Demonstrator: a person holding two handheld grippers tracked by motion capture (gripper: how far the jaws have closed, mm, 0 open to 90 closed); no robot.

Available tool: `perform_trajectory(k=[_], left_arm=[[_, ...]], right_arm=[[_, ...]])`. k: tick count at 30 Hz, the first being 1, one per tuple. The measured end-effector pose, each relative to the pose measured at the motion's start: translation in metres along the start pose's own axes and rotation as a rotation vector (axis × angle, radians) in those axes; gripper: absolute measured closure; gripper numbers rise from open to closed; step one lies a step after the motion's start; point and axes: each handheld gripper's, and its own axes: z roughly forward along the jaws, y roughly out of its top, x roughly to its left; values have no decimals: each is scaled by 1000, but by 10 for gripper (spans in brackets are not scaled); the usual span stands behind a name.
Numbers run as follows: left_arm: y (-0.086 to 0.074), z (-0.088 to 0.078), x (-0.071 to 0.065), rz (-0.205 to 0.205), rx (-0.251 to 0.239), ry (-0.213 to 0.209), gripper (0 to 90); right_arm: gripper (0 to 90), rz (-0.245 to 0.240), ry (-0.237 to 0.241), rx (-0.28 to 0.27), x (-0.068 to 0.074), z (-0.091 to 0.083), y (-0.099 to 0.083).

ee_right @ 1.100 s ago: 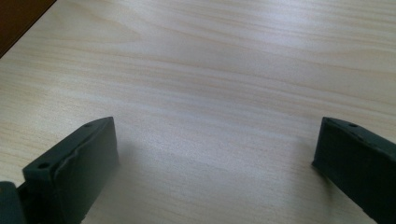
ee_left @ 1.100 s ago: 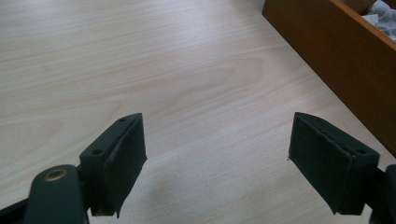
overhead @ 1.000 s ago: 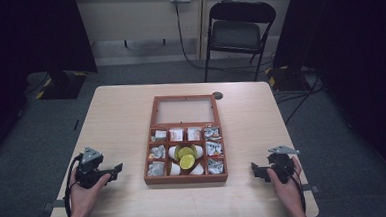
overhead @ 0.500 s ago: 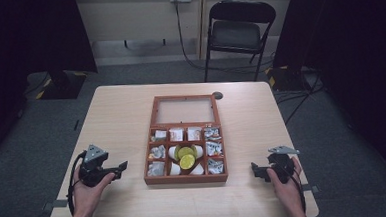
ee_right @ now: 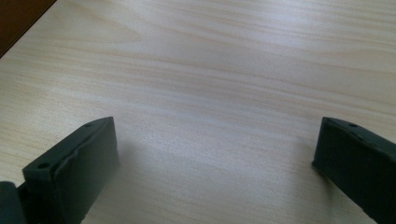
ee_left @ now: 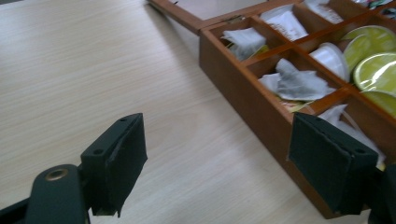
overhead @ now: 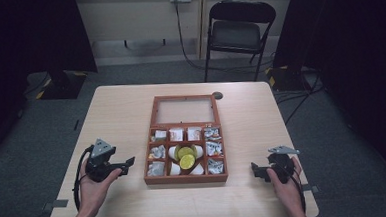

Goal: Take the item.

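The left gripper [ee_left: 215,172] is spread wide and empty, its two black padded jaws framing bare wood in the left gripper view, with the right-hand pad just in front of the near left corner of the wooden tea box [ee_left: 261,100]. Compared with a second ago it sits slightly closer to the box's left wall and is turned more toward it, while the right gripper [ee_right: 215,163] has not moved: it hovers low over the counter [ee_right: 224,60] well to the right of the box, jaws also gaping and holding nothing. That small inward drift suggests the left hand [overhead: 92,186] is beginning an approach to the box, probably to reach a compartment on its left side; nothing has been lifted yet.

The box is reddish-brown wood, square, split by thin slats into small compartments, with its glass-paned lid [overhead: 185,110] lying open flat on the far side. The left-hand compartments hold crumpled grey-white tea sachets [ee_left: 299,84], soft and papery. Toward the middle of the box lie round white capsules [ee_left: 329,58] with glossy lime-green foil tops [ee_left: 380,70]. The counter is pale, matte wood-grain laminate.
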Motion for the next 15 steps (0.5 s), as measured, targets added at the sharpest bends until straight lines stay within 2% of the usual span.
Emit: perform_trajectory(k=[1,3,4,6,11,15], left_arm=[[0,0,0,0,0,0,190],[5,0,-7,32,-10,-3,192],[9,2,-12,56,-7,13,194],[11,5,-16,74,-7,15,195],[18,8,-22,67,-11,-16,207],[25,11,-26,63,-35,-36,216]], right_arm=[[0,0,0,0,0,0,0],[0,0,0,0,0,0,0],[0,0,0,0,0,0,0],[0,0,0,0,0,0,0],[0,0,0,0,0,0,0],[0,0,0,0,0,0,0]])
